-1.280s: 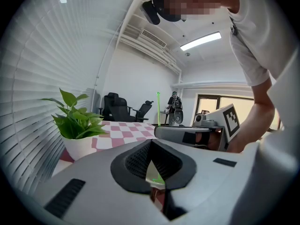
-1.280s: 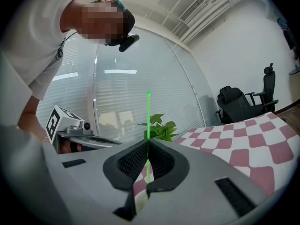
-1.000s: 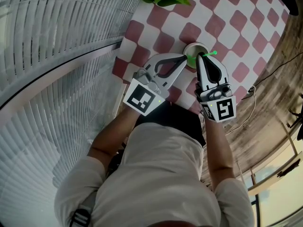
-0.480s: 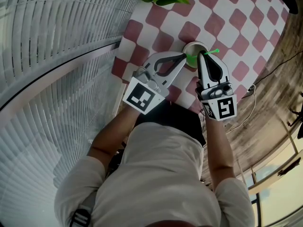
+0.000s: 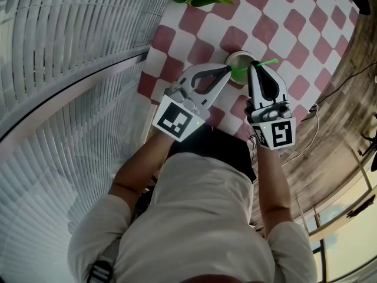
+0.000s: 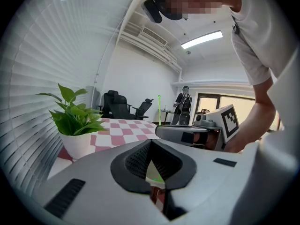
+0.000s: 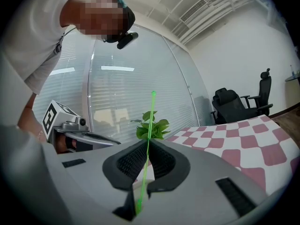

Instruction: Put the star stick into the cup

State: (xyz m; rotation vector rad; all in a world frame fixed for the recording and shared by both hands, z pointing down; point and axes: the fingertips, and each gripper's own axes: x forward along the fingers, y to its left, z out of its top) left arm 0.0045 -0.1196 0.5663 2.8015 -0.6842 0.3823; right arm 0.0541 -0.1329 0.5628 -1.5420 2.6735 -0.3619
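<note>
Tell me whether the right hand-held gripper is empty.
No, the right gripper view shows the right hand-held gripper with its jaws closed on the thin green star stick.

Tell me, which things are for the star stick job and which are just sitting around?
For the job:
star stick, pinched in the right gripper
cup, with the left gripper shut on its rim

Just sitting around:
potted plant
checked tablecloth
office chairs
</note>
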